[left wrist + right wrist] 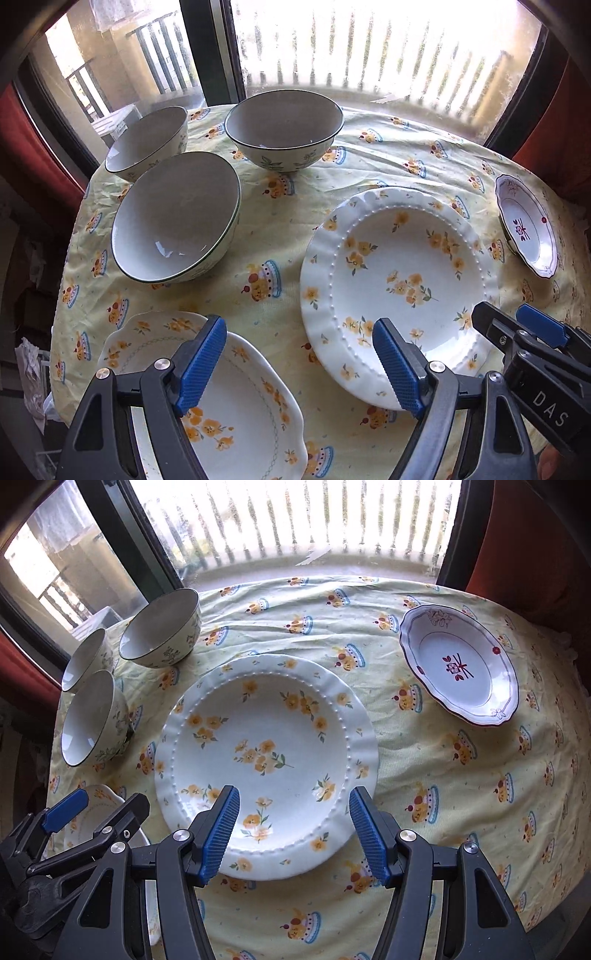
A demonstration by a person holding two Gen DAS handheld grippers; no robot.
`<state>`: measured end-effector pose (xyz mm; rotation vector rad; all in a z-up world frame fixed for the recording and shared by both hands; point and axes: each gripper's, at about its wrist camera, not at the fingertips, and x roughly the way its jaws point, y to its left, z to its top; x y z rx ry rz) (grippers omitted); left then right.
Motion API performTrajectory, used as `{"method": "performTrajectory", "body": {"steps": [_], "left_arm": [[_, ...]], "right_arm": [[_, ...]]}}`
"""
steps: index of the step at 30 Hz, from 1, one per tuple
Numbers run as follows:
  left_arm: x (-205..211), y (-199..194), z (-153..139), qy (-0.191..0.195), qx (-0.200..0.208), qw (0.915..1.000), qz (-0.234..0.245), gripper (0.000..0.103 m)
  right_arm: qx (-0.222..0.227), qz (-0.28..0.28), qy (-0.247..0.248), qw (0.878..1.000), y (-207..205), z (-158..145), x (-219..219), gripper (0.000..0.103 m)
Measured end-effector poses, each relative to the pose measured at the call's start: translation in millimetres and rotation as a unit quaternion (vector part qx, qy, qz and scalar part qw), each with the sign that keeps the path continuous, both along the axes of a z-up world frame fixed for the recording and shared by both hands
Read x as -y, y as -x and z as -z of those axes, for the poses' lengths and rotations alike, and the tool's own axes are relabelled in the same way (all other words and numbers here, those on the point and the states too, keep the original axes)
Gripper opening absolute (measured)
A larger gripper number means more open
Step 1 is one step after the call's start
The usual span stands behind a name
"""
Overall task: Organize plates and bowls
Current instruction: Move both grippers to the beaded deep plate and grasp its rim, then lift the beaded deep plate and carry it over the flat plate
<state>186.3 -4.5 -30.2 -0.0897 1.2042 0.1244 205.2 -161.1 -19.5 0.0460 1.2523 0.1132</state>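
Observation:
A large white plate with yellow flowers (399, 280) (266, 764) lies mid-table. A smaller scalloped yellow-flowered plate (236, 413) (99, 797) lies at the near left. A red-trimmed white plate (528, 229) (458, 664) sits at the right. Three green-rimmed bowls (177, 218) (284, 129) (147, 142) (92, 720) stand at the far left. My left gripper (299, 365) hovers open between the two flowered plates, holding nothing. My right gripper (293, 830) hangs open over the large plate's near rim, empty.
A yellow patterned tablecloth (443, 775) covers the round table. Behind it is a window with a balcony railing (295, 524). Red curtains (33, 147) hang at both sides. The table's edge drops off at left and right.

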Motion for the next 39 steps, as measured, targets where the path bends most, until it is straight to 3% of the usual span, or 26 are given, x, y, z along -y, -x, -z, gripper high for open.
{"method": "performTrajectory", "body": {"steps": [8,19,21,24,39], "left_arm": [[21,-31,33,-0.004,-0.019,0.9998,-0.008,0.075],[30,-53,57,-0.018,-0.032,0.9992,-0.014,0.075],[34,-52,58,-0.029,-0.031,0.9991,-0.007,0.075],[37,-50,58,-0.04,-0.03,0.9987,-0.004,0.075],[68,5,57,-0.011,-0.079,0.9962,0.037,0.075]], "right_arm": [[-0.016,-0.005,0.012,1.0,-36,32,20,0.066],[-0.027,-0.018,0.016,0.999,-59,64,24,0.06],[-0.025,-0.018,0.028,0.999,-60,65,24,0.052],[-0.024,-0.022,0.029,0.999,-58,65,26,0.049],[-0.065,0.004,0.057,0.996,-5,64,59,0.049]]}}
